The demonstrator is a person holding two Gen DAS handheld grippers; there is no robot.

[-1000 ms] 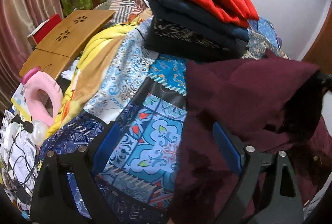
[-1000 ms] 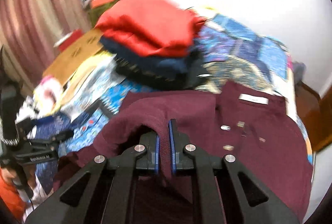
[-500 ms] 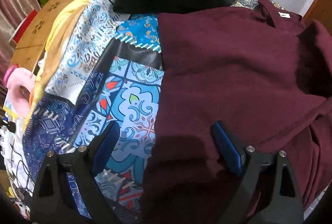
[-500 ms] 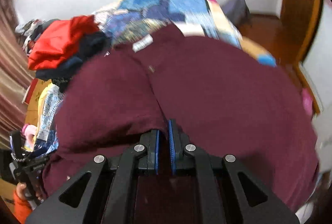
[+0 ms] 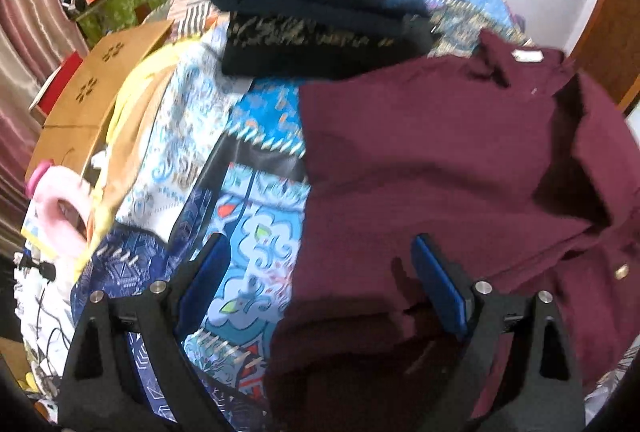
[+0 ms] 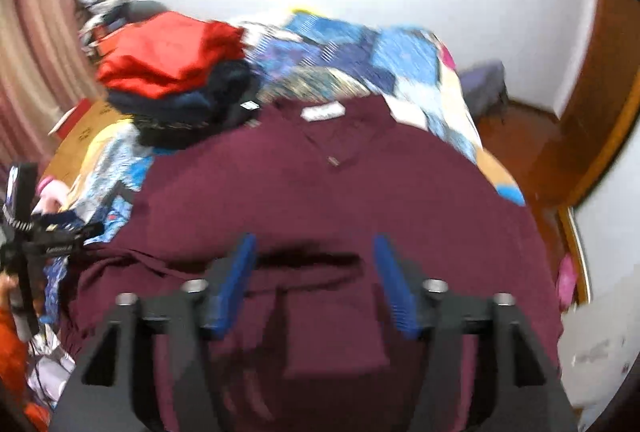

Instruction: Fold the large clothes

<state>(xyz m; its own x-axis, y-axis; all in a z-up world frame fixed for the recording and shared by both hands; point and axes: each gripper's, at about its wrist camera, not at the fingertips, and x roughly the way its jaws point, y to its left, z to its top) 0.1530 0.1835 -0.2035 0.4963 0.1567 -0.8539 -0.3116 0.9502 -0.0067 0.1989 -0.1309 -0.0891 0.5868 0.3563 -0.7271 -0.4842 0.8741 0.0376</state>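
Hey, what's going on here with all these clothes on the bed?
A person with a two-finger tool in each hand is folding a maroon shirt laid out on the patchwork bedspread. The right tool has just been opening, and its blue pads no longer pinch the cloth beneath them. The left tool is open over the shirt's left edge. A stack of folded clothes sits behind.

No lettering can be read in either view. The white neck label (image 6: pixel 323 111) on the maroon shirt (image 6: pixel 360 192) — upper centre of the right wrist view, upper right in the left wrist view — is a blank blur, and the pale print on the black gripper body (image 6: pixel 60 249) at the left edge is too smeared to make out.
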